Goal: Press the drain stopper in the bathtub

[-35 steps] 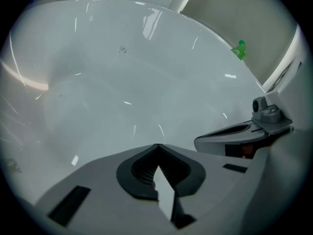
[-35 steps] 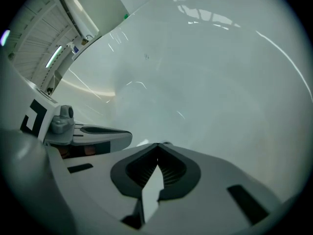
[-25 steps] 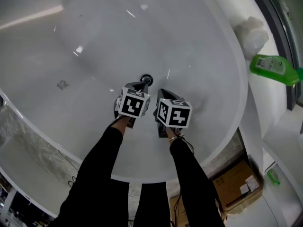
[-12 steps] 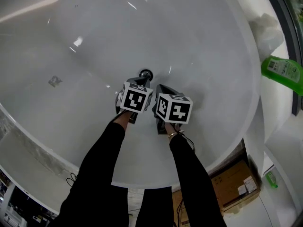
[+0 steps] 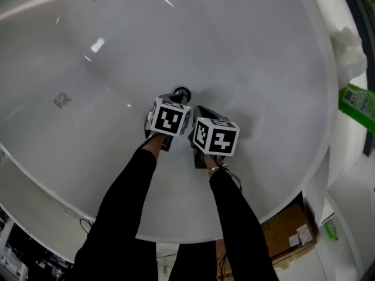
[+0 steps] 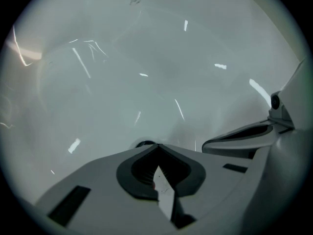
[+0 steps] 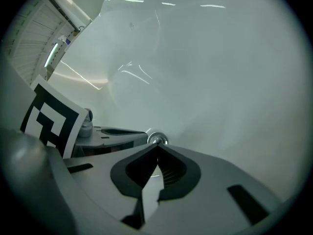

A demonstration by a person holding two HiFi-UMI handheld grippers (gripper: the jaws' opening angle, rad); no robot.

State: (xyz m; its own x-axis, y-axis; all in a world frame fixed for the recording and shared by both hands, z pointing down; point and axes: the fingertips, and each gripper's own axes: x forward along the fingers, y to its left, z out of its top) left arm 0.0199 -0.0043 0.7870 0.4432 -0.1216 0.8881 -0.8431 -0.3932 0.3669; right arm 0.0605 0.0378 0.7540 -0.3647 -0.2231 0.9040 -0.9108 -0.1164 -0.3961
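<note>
The left arm (image 5: 124,202) and right arm (image 5: 237,222), both in black sleeves, reach forward and down, side by side. The left gripper (image 6: 157,148) has its jaws closed tip to tip with nothing between them. The right gripper (image 7: 156,148) sits just to its right and slightly behind, its jaws also together and empty. Both marker cubes face up.

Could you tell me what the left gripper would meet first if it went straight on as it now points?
Most likely the round chrome drain stopper, peeking out just beyond the shut left gripper; depth is unclear, so they may already touch.
</note>
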